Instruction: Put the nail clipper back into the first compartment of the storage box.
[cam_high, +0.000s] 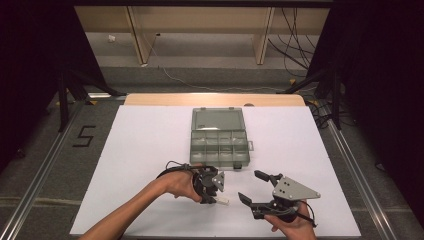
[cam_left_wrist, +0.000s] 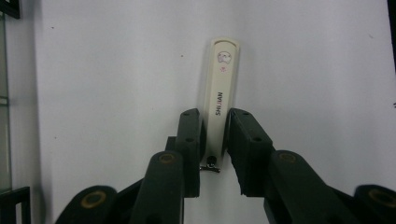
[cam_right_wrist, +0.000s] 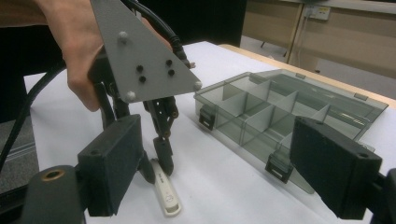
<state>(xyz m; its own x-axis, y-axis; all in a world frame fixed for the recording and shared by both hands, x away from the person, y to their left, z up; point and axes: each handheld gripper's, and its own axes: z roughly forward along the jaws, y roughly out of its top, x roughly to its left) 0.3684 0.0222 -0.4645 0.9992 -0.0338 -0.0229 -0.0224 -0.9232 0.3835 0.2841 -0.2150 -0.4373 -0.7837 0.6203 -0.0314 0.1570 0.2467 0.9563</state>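
Note:
A slim cream nail clipper (cam_left_wrist: 222, 79) lies flat on the white table sheet. My left gripper (cam_left_wrist: 215, 123) points down at it, and both pads press on the sides of its near end, so it is shut on the clipper. From above, the left gripper (cam_high: 212, 199) stands in the near middle of the table, with the clipper (cam_high: 221, 200) sticking out to its right. My right gripper (cam_high: 250, 185) rests just to the right, open with nothing between its jaws. In the right gripper view, the left gripper (cam_right_wrist: 159, 163) stands over the clipper (cam_right_wrist: 167, 196).
A clear grey compartment box (cam_high: 220, 137) lies open in the middle of the table, lid folded back, its cells empty as far as I can see. The same box (cam_right_wrist: 280, 112) sits just beyond my right gripper's jaws. The white sheet (cam_high: 140, 150) covers the tabletop.

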